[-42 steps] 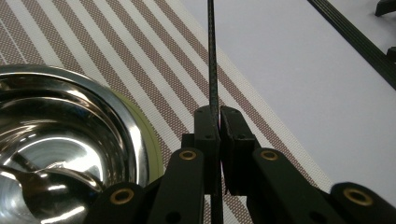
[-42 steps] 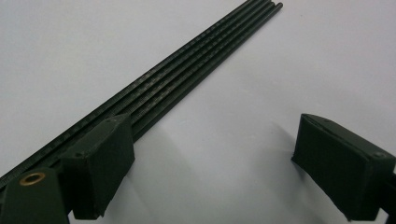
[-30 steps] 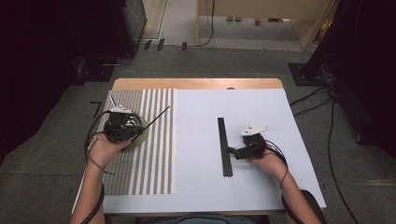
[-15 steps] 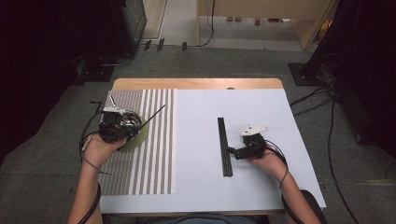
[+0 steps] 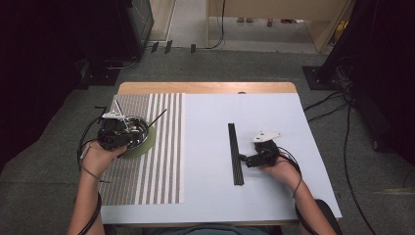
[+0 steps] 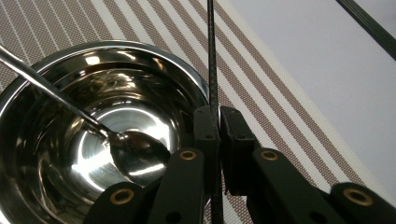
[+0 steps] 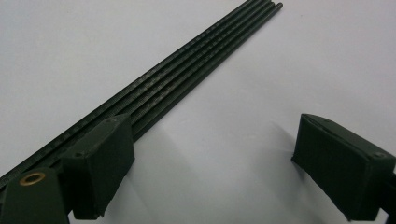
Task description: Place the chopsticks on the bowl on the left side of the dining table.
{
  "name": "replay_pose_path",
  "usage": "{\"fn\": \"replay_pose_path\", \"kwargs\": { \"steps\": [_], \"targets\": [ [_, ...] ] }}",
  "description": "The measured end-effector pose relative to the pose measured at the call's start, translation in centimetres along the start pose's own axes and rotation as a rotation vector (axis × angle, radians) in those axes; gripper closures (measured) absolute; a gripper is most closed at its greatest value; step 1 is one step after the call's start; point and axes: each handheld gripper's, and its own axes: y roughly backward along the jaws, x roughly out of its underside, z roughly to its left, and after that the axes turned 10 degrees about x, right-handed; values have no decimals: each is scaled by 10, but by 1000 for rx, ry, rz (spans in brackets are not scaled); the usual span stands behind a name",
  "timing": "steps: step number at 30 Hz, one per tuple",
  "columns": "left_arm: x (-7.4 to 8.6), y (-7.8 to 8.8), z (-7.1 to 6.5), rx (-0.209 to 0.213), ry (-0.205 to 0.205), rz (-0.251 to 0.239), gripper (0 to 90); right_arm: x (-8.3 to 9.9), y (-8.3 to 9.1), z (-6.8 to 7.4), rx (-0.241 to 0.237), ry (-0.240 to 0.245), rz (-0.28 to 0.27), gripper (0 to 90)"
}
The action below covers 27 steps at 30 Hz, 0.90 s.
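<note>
Black rod ends run out of frame: in the left gripper view the thin rod [image 6: 211, 56] pinched by the left gripper [image 6: 218, 122] is cut off at the top edge, and the spoon [image 6: 88, 122] handle leaves at the left edge; in the high view the bowl [image 5: 138, 139] is mostly covered by that gripper [image 5: 116, 134] and the hand, so its inside is hard to read there. Bundle of black rods [image 5: 235, 152] is cut at the lower left in the right gripper view, where one pad sits in front of it. Surface is a white table top [image 5: 210, 196] with a wooden far edge, a brown-and-white striped mat [image 5: 161, 166] under the left gripper; grey carpet floor, loose cables and dark equipment around, room edges too dark to make out. Left gripper: jaws nearly closed, clamped on the single thin rod, which sticks out ahead of it over the mat; steel bowl [image 6: 93, 116] just beside the jaws, spoon bowl-end resting inside it. Right gripper [image 7: 210, 168]: jaws wide apart, nothing between the pads, bare table under them; rod bundle [image 7: 187, 70] lies flat just beside one pad, contact unclear. Right gripper [image 5: 249, 159] is well apart from the left one.
</note>
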Motion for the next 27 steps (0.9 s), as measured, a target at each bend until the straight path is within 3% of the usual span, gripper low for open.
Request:
{"fn": "replay_pose_path", "kwargs": {
  "steps": [10, 27],
  "targets": [
    [6, 2, 10, -16, 26, -1, 873, 0, 0, 0, 0, 0, 0, 119],
    [14, 3, 27, -47, 19, -10, 872, 0, 0, 0, 0, 0, 1, 119]
  ]
}}
